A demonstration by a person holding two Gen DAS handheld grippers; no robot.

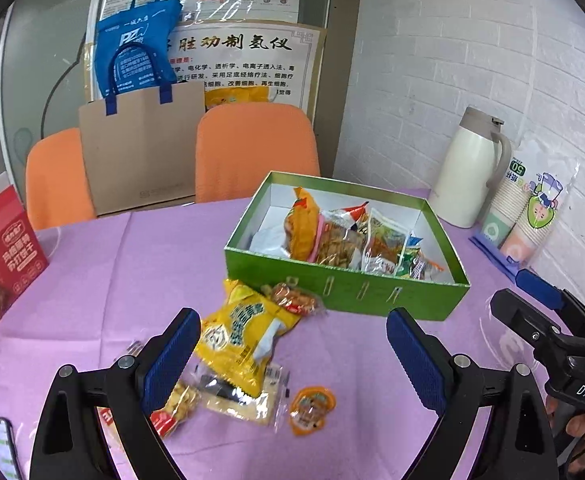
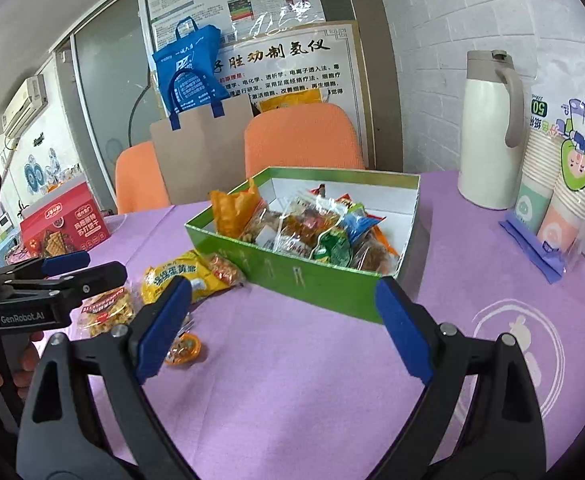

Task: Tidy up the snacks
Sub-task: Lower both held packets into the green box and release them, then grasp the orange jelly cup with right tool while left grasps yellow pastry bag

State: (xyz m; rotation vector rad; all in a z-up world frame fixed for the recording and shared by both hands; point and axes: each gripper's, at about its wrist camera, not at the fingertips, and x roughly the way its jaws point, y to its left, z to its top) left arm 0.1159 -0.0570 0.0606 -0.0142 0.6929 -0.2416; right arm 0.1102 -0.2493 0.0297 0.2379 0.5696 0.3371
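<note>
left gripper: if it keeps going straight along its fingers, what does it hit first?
Most likely the yellow snack packet on the purple tablecloth. The left gripper is open and empty, angled down at the loose snacks short of the green box. Depth is unclear; slightly right, it meets bare cloth.

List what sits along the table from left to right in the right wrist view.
red biscuit box → yellow snack bag → green box holding snacks → white thermos jug → pack of paper cups.

Phone (image 1: 2, 446) cut off; nearby packet (image 1: 132, 350) possibly snacks.
</note>
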